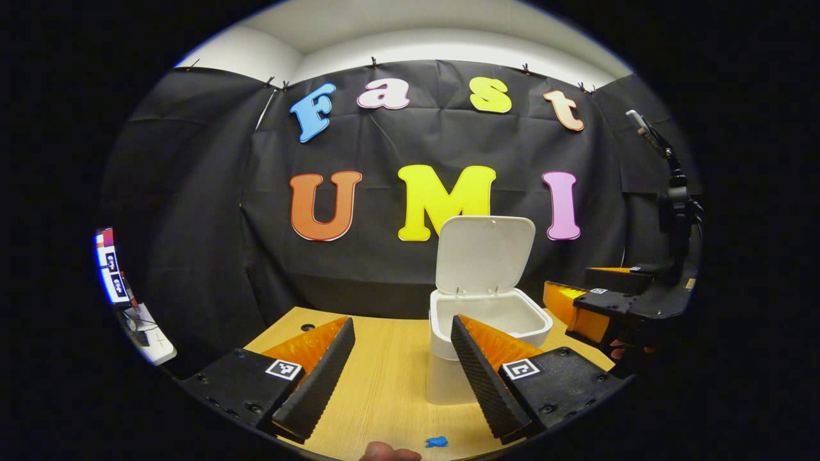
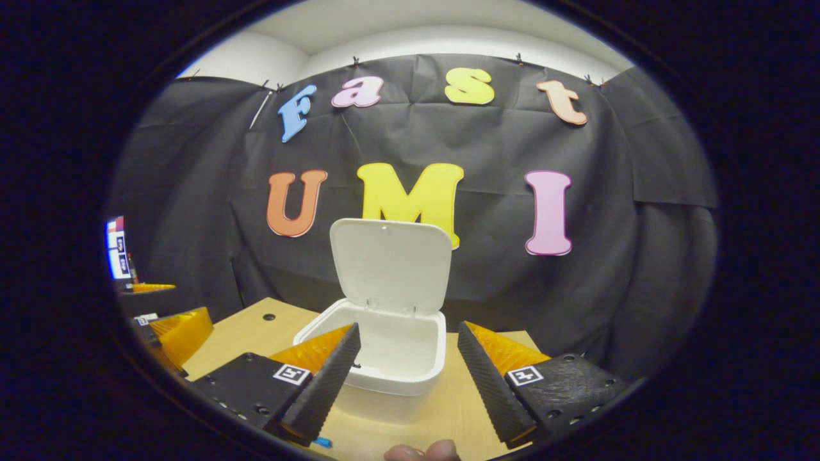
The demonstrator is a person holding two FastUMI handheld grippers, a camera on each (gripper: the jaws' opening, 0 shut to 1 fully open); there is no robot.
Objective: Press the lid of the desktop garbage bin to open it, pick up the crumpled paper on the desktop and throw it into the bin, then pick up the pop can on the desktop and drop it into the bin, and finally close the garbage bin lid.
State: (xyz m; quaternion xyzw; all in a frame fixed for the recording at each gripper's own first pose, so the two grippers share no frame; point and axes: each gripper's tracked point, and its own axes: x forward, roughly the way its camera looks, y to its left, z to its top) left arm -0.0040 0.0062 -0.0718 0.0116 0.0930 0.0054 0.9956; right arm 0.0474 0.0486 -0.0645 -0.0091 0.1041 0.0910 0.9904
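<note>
The white desktop bin (image 1: 493,326) stands on the wooden table with its lid (image 1: 485,254) swung up and upright. In the right gripper view the bin (image 2: 384,358) lies straight ahead, its lid (image 2: 389,262) raised and its inside showing white. My left gripper (image 1: 402,374) is open above the table, the bin just behind its right finger. My right gripper (image 2: 405,378) is open in front of the bin, nothing between its fingers. The right gripper (image 1: 602,304) also appears beside the bin in the left gripper view.
The wooden table (image 1: 384,384) has a small hole (image 1: 308,327) near its far left corner. A small blue scrap (image 1: 437,442) lies at the near edge. A screen (image 1: 110,266) glows at the far left. Fingertips (image 2: 423,452) show at the bottom edge.
</note>
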